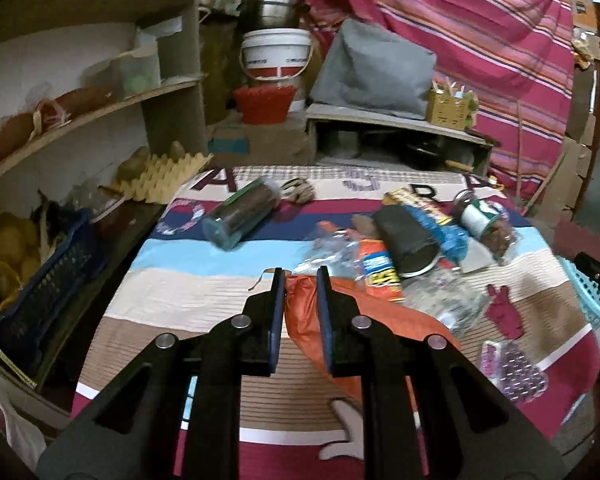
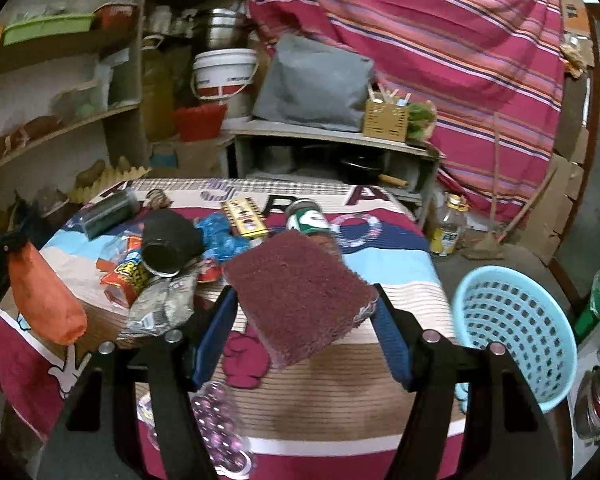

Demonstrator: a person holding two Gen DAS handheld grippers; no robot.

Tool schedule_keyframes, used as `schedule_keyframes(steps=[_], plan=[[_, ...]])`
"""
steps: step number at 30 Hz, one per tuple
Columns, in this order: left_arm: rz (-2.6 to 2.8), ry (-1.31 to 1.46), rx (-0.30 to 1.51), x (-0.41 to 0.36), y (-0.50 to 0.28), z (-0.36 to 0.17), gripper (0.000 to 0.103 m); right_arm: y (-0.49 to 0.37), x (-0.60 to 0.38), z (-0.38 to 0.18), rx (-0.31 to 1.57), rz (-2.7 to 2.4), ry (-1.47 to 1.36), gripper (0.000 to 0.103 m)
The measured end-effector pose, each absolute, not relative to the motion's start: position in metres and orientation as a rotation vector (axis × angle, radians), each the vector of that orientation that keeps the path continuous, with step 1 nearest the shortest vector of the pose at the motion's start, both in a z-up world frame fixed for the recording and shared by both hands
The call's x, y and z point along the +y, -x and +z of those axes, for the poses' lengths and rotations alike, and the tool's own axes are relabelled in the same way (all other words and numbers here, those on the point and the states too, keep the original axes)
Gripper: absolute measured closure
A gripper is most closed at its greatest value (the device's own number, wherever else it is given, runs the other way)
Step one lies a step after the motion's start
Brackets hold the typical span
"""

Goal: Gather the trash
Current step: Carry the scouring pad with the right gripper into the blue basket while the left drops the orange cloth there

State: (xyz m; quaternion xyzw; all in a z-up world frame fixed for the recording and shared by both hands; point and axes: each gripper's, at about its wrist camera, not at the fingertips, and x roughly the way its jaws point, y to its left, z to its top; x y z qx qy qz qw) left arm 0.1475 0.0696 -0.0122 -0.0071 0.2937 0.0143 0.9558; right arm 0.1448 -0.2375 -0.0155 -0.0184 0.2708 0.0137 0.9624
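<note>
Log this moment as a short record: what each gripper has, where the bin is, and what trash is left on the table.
left gripper: shut on crumpled orange plastic bag, lifted off the table
right gripper: shut on flat maroon scouring pad, held tilted
bin: light blue perforated plastic basket, at the table's right edge, beside the right gripper
left on striped tablecloth: black cup on its side, orange snack wrapper, blue crinkled wrapper, green-labelled jar, clear dark-filled tube

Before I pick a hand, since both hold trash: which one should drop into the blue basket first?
Probably right. The right gripper holds the maroon scrubbing pad beside the blue basket; the left gripper, with the orange bag, is farther.
</note>
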Motion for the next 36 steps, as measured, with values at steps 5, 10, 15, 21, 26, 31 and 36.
schedule_keyframes(steps=[5, 10, 15, 21, 26, 31, 36], plan=[[0.006, 0.000, 0.585, 0.048, -0.144, -0.002, 0.088, -0.133, -0.256, -0.012, 0.545, -0.017, 0.017, 0.036], [-0.014, 0.002, 0.570, 0.033, -0.140, 0.008, 0.088, -0.126, -0.270, -0.007, 0.545, -0.050, 0.002, 0.036], [-0.035, -0.006, 0.560, 0.021, -0.140, 0.015, 0.088, -0.121, -0.278, -0.003, 0.542, -0.075, 0.004, 0.036], [-0.059, -0.016, 0.548, 0.005, -0.144, 0.024, 0.088, -0.121, -0.290, 0.003, 0.536, -0.093, -0.006, 0.036], [-0.071, -0.015, 0.551, -0.009, -0.153, 0.030, 0.088, -0.121, -0.303, 0.006, 0.532, -0.105, -0.012, 0.036], [-0.092, -0.025, 0.546, -0.029, -0.159, 0.036, 0.088, -0.120, -0.326, 0.010, 0.518, -0.128, -0.036, 0.036], [-0.130, -0.035, 0.542, -0.058, -0.168, 0.041, 0.088, -0.119, -0.360, 0.006, 0.526, -0.173, -0.060, 0.036]])
